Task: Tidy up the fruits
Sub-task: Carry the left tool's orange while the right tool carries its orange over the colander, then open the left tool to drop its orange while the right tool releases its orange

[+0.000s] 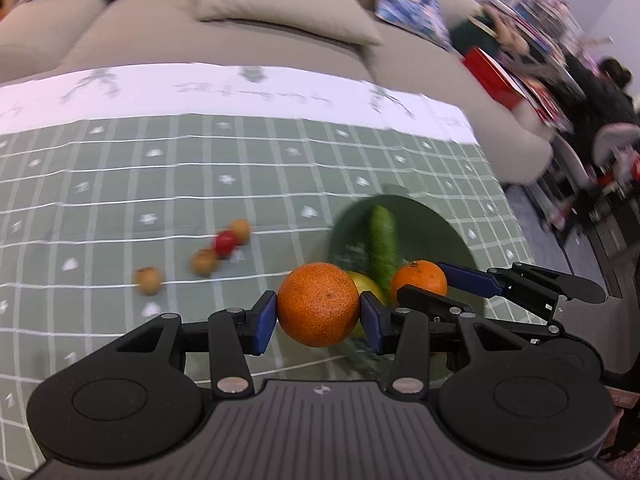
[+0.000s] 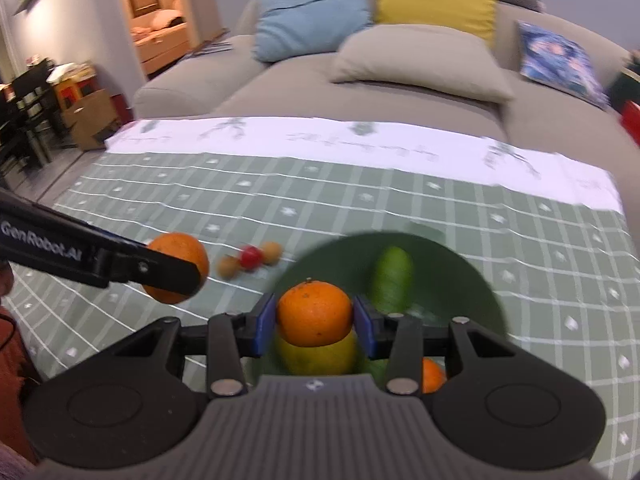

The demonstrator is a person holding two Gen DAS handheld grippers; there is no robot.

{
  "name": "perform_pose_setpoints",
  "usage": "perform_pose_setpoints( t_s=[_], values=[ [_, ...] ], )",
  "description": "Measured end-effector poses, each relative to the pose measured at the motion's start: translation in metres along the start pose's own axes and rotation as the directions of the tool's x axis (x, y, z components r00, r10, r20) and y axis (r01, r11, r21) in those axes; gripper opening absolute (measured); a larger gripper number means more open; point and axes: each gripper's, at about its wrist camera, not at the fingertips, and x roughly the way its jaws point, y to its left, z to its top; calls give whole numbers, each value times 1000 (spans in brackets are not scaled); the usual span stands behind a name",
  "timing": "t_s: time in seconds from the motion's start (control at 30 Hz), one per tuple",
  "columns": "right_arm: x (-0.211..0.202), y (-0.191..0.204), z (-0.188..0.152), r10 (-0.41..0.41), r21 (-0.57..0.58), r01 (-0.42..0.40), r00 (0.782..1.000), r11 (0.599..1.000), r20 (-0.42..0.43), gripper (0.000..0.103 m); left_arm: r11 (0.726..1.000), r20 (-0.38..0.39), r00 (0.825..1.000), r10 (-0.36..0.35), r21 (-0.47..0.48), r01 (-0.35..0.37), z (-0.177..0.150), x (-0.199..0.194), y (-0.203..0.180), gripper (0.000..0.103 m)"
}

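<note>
Left wrist view: the left gripper (image 1: 319,316) has its blue fingers (image 1: 264,322) closed partway on a big orange (image 1: 318,309), one pad pressed on each side, and the fruit hangs above the tabletop (image 1: 120,184) with its green checked cloth. Just behind it and to the right sits a dark green plate (image 1: 424,232) holding a cucumber (image 1: 383,246) and a yellow fruit (image 1: 366,282) that peeks out behind the orange. The right gripper (image 1: 434,280) reaches in from the right over the plate, its fingers closed on a small orange (image 1: 418,280). Out on the cloth to the left lie three brown round fruits (image 1: 149,280) and a small red fruit (image 1: 225,242), close together in a loose line. A beige sofa (image 1: 240,40) with cushions stands beyond the tabletop.

Right wrist view: the right gripper (image 2: 315,322) grips the small orange (image 2: 315,313) between its blue pads, partly closed, directly above the plate (image 2: 460,272). Beneath the orange lies the yellow fruit (image 2: 320,354), the cucumber (image 2: 392,278) is further back on the plate, and another orange (image 2: 432,376) shows at the plate's near right, half hidden by the gripper. At the left the left gripper (image 2: 176,270) comes in with the big orange (image 2: 180,252) clamped, above the cloth and well left of the plate. Behind it lie the red fruit (image 2: 251,257) and two of the brown fruits (image 2: 229,267).
</note>
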Motion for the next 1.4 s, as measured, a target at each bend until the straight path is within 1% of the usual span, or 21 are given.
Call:
perform_pose_setpoints(
  t_s=[0.07, 0.2, 0.37, 0.47, 0.57, 0.77, 0.93, 1.03, 1.23, 1.37, 1.4],
  values=[
    [-5, -14, -8, -26, 19, 26, 1000, 999, -4, 39, 1000, -20, 1000, -17, 24, 17, 2, 7, -10, 50],
    [-6, -33, -18, -51, 54, 52, 999, 997, -17, 39, 997, -51, 998, -44, 64, 47, 9, 24, -28, 50],
    [7, -45, -15, -65, 74, 68, 997, 995, -31, 39, 994, -85, 996, -39, 95, 47, 20, 49, -42, 50],
    [17, -53, -13, -88, 83, 92, 995, 992, -55, 39, 994, -107, 994, -12, 106, 23, 27, 65, -47, 50],
    [30, -62, -11, -79, 102, 87, 994, 991, -76, 39, 994, -121, 993, 3, 111, 10, 31, 76, -48, 50],
    [50, -71, -10, -88, 107, 99, 991, 989, -104, 39, 982, -134, 988, 70, 181, -45, 41, 93, -56, 50],
    [64, -73, -9, -99, 91, 111, 988, 990, -122, 39, 973, -159, 982, 107, 220, -70, 41, 109, -60, 50],
    [71, -73, -10, -104, 76, 115, 985, 990, -134, 39, 971, -153, 982, 109, 229, -72, 40, 113, -60, 51],
    [78, -72, -8, -112, 46, 119, 984, 992, -138, 40, 978, -174, 981, 91, 202, -55, 44, 120, -54, 51],
    [78, -72, -8, -111, 41, 117, 984, 992, -140, 40, 978, -174, 980, 93, 199, -58, 43, 123, -53, 52],
    [78, -72, -8, -111, 42, 118, 984, 992, -142, 40, 978, -171, 981, 95, 201, -59, 43, 123, -54, 54]
  ],
)
